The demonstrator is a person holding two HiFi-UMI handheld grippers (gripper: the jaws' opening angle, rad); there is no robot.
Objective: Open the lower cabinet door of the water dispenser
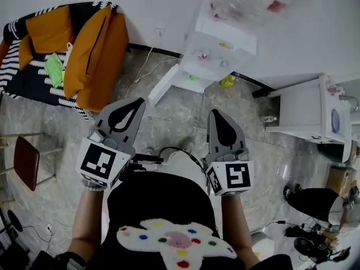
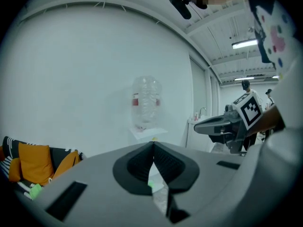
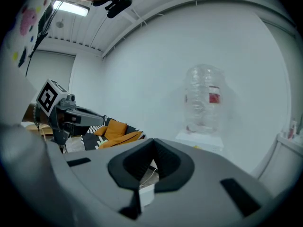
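The white water dispenser stands against the wall ahead, with a clear bottle on top. A white panel juts out from its foot toward the left; it looks like the lower door swung open. My left gripper and right gripper are held side by side over the floor, well short of the dispenser, both shut and empty. In the left gripper view the jaws meet below the bottle. The right gripper view shows shut jaws with the bottle up to the right.
A striped sofa with orange cushions fills the upper left. At the right is a white sink cabinet, with a black bag below it. A brown stool stands at the left, and cables lie on the marble floor.
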